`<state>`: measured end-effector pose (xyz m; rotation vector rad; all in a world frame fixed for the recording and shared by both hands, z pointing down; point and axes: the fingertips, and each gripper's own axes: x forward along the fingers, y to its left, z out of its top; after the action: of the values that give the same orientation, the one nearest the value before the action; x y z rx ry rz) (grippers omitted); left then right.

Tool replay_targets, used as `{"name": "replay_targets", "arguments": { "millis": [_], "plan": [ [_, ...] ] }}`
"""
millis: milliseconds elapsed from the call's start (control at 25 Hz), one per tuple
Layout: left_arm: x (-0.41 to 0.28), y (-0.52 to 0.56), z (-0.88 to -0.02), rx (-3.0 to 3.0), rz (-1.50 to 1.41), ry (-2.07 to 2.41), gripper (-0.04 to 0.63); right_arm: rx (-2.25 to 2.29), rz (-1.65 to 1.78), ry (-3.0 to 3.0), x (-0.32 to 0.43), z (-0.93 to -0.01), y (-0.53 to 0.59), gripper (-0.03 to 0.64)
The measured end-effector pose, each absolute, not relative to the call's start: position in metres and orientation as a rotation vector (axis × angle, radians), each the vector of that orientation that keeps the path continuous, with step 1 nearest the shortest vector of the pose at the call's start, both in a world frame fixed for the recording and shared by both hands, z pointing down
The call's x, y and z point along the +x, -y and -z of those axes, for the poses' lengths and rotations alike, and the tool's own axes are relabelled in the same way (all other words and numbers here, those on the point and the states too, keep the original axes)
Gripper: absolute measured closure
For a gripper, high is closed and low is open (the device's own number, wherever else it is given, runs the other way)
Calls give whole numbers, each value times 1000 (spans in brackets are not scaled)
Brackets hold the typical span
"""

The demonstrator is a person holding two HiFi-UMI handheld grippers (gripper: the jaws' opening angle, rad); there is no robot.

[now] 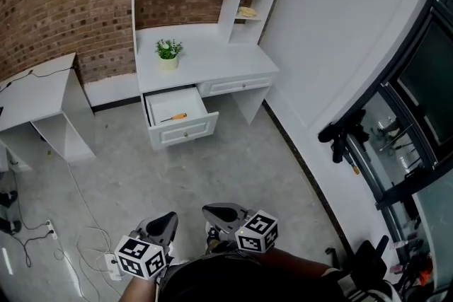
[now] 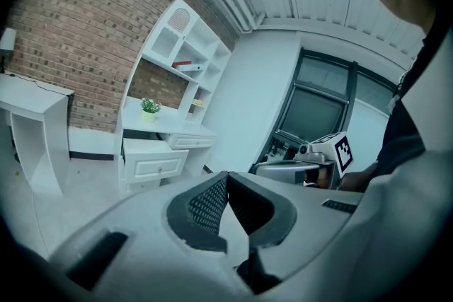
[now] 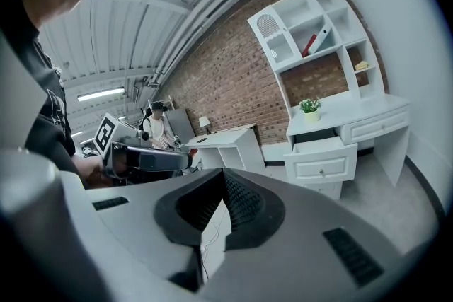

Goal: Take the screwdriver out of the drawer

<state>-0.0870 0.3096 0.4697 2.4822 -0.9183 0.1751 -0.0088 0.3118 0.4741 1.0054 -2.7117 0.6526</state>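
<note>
Approach stage: the left gripper (image 1: 170,217) and right gripper (image 1: 208,209) (jaws together, empty) hang well short of the open drawer (image 1: 185,131) where the screwdriver (image 1: 173,117) lies; next, close in and open jaws.

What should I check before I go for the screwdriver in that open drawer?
1. Drawer pulled open: ok.
2. Screwdriver in plain sight, lying alone inside: ok.
3. Left gripper empty: ok.
4. Right gripper empty: ok.
5. Jaws apart for a grasp: not ok, both pairs are together.
6. Drawer within reach: not ok, open floor lies between; cables lie off to the left.
</note>
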Motion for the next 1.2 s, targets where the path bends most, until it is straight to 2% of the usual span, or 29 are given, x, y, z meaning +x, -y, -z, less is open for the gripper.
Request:
{"name": "replay_targets", "arguments": {
  "millis": [1200],
  "plan": [
    [2,-149,-457,2458,-205,996,577,1030,-720,2790,98,-468,-153,611]
  ]
}}
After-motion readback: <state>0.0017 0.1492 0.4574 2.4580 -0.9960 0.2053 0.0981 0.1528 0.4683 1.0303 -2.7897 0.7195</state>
